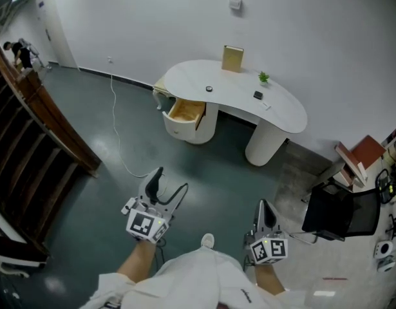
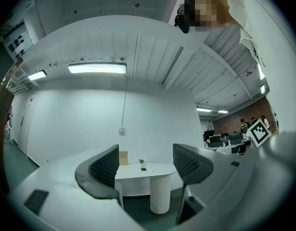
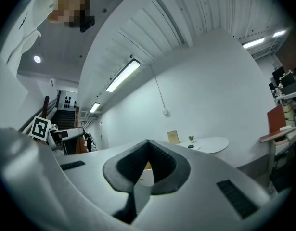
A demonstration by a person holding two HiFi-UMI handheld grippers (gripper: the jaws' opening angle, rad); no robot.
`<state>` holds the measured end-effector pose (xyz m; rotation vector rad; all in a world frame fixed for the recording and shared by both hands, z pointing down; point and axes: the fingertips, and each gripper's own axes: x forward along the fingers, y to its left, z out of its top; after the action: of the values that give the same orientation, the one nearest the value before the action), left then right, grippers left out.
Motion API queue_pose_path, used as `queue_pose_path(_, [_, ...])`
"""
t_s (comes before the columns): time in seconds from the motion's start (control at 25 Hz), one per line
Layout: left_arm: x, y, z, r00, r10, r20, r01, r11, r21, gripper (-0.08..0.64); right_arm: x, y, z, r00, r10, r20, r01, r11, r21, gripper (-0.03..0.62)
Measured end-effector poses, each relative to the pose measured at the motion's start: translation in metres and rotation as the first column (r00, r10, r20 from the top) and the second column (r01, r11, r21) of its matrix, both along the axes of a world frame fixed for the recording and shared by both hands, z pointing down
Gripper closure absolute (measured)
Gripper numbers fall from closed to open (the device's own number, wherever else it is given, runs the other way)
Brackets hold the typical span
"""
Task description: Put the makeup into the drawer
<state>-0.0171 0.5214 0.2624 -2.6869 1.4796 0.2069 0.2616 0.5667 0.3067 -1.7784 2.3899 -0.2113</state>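
Head view — drawer (image 1: 184, 112) open, table (image 1: 188, 77) far off

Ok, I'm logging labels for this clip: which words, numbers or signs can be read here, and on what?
No readable words or numbers in any view.
On the left gripper, the marker cube: square black-and-white code, no letters.
On the right gripper, the other marker cube: likewise.
The tan board on the white desk: too small to show any print.
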Motion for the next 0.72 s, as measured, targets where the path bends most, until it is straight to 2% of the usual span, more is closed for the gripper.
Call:
queue_pose_path(0.32, [0.036,-0.069,0.0,1.0,-0.013,0.011,0.013,1.0,0.009,0.221,0.023,-0.079,-0.001,0.998,-0.055,0.002,0.055,0.998,0.011,0.575])
queue_pose_path(0.72, [0.043,-0.125,0.008,0.999,-0.033,-0.008,0.033,0.999,-0.026,0.221,0.021,-0.136,0.007,0.996,-0.093,-0.004,0.093,0.995,-0.019,0.575])
